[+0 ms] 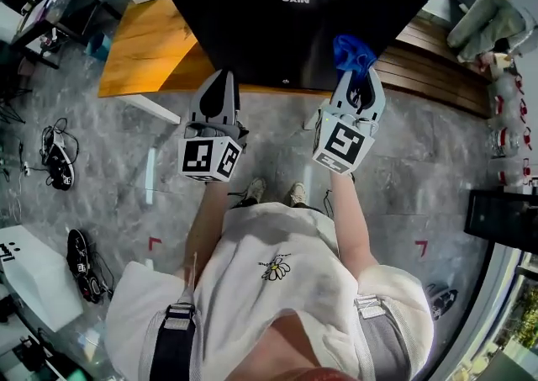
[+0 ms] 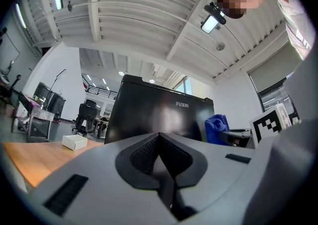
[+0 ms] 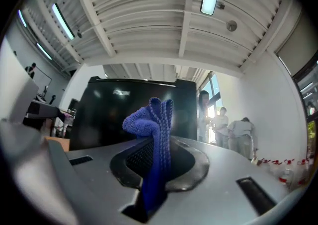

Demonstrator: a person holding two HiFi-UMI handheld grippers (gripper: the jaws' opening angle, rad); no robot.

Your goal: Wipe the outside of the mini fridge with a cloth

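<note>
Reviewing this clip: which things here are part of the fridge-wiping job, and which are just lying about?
Job: mini fridge; blue cloth, pinched in the shut right claw; left claw, shut and empty.
Lying about: small white box on the wooden table; office chair in the background.

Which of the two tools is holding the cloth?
The right tool: the blue cloth is pinched between its jaws. The left tool has its jaws closed together with nothing between them.
</note>
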